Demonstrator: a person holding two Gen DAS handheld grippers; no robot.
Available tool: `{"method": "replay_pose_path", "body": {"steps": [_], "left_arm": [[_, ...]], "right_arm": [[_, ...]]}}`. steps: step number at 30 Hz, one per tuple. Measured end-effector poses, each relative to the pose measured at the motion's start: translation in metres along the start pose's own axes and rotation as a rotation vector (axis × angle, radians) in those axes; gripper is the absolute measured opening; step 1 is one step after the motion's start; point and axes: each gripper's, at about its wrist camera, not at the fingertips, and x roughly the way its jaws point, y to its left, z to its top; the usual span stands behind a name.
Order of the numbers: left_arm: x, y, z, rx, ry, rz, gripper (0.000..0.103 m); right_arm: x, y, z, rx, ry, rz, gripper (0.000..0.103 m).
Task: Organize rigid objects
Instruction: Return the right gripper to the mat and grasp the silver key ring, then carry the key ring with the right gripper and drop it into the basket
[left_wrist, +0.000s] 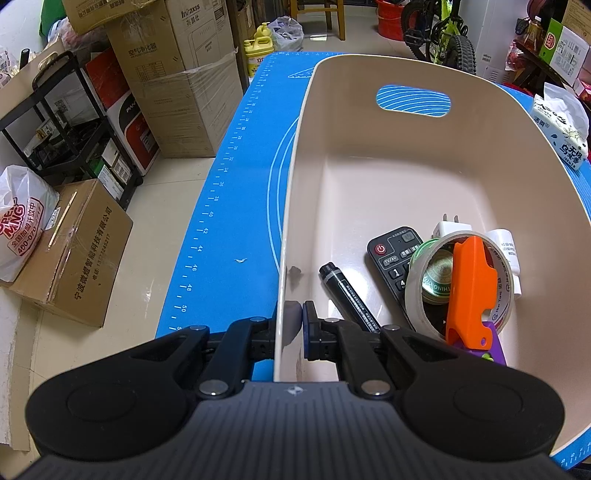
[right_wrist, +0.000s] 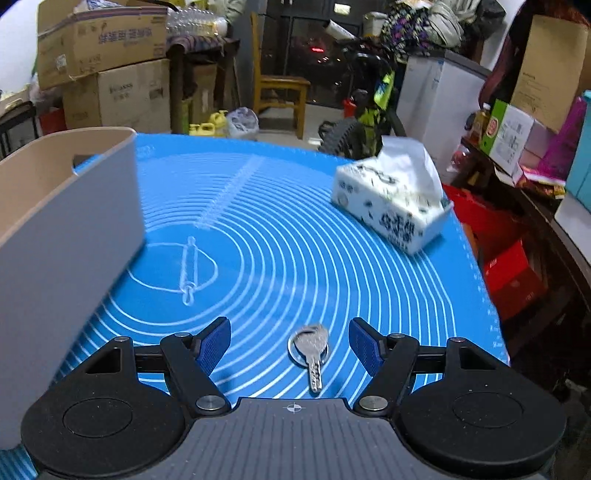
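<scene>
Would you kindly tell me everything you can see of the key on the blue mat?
The key is silvery metal, on a thin metal ring with what looks like a second key beneath. It lies flat on the blue mat, blade pointing toward the camera, between the spread fingers of the open right gripper. Neither pad touches it; only the mat does.

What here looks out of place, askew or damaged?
Nothing looks damaged or spilled. The key lies alone on the blue mat, outside the beige bin where the other small items sit in a loose pile. A small scuff mark shows on the bin's inner wall.
</scene>
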Motion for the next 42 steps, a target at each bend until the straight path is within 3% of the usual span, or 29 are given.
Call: {"method": "replay_pose_path", "body": {"steps": [8,13,16,18,19,26,42], "left_arm": [[0.001,-0.001,0.000,0.003,0.000,0.003,0.010],[0.001,-0.001,0.000,0.006,-0.001,0.006,0.010],[0.000,-0.002,0.000,0.007,-0.001,0.008,0.011],[0.000,-0.002,-0.001,0.007,-0.001,0.010,0.011],[0.000,-0.002,-0.001,0.008,-0.001,0.011,0.011],[0.000,-0.003,-0.001,0.008,-0.001,0.011,0.011],[0.000,-0.003,-0.001,0.009,-0.001,0.012,0.011]], "right_arm": [[0.028,-0.022,-0.007,0.145,0.041,0.011,0.075],[0.037,-0.025,-0.011,0.160,0.041,0.051,0.069],[0.037,-0.020,-0.011,0.115,0.039,0.041,0.060],[0.034,-0.016,-0.012,0.075,0.033,0.040,0.041],[0.033,-0.015,-0.011,0.061,0.031,0.042,0.038],[0.025,0.011,-0.012,-0.094,-0.008,0.003,0.038],[0.016,0.021,-0.012,-0.126,-0.033,-0.007,0.038]]}}
